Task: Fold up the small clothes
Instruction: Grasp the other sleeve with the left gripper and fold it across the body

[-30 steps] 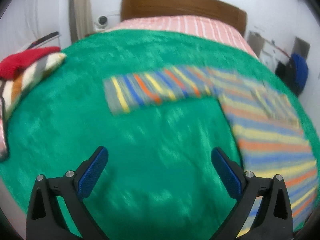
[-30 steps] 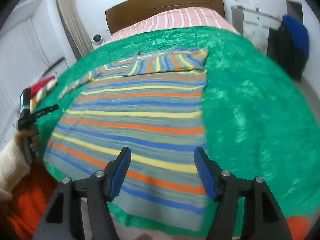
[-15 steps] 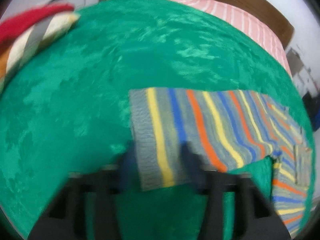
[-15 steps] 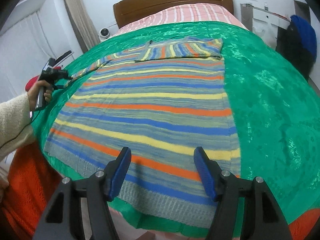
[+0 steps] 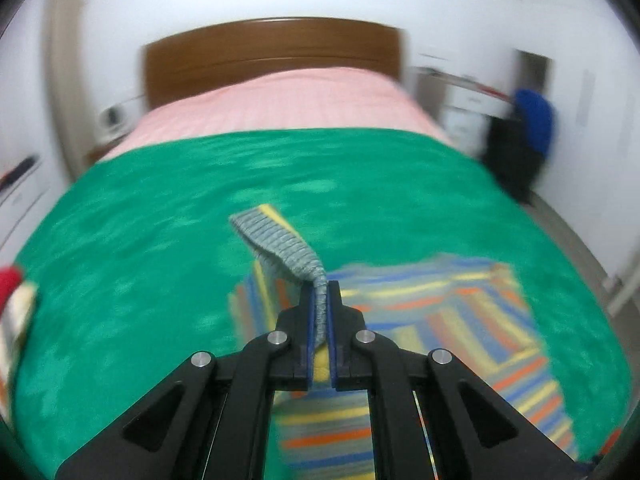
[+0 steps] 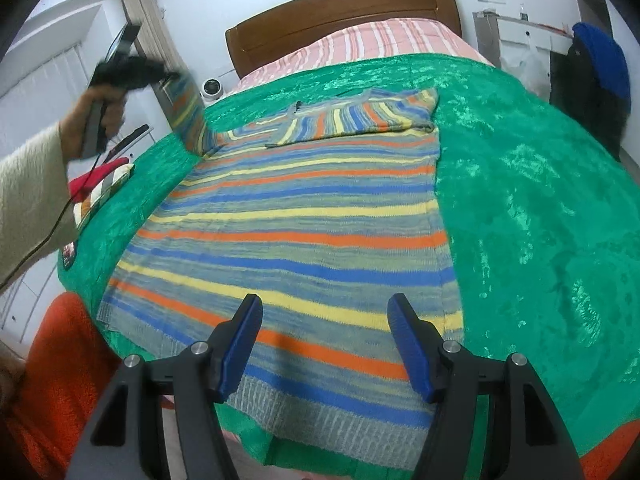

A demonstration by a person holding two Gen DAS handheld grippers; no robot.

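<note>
One bed (image 6: 560, 220) fills both views, its wooden headboard (image 6: 344, 8) against the white wall and a pink striped sheet (image 6: 380, 44) showing beyond a shiny green blanket (image 6: 540, 240) that covers most of the mattress. Spread flat across that blanket lies the striped sweater (image 6: 304, 232), banded in grey, blue, yellow and orange, its ribbed hem nearest the right wrist camera and its far sleeve folded across the chest near the collar. At the bed's left edge sits a small pile of folded clothes (image 6: 100, 184), red on top with striped cloth beneath. An orange garment (image 6: 60, 360) fills the lower left corner of the right wrist view, and a dark and blue bundle (image 6: 600, 68) hangs by the far wall. The person's cream sleeve (image 6: 32, 184) reaches in from the left, and their left hand (image 6: 96, 112) lifts the left hand-held gripper (image 5: 319, 312) above the blanket; its blue pads are clamped tight on the sleeve cuff (image 5: 280, 244), whose grey ribbed end stands up past the fingertips while the sleeve trails down to the sweater's body. The right hand-held gripper (image 6: 324, 348) hovers over the hem with its jaws moderately wide and nothing between them.
</note>
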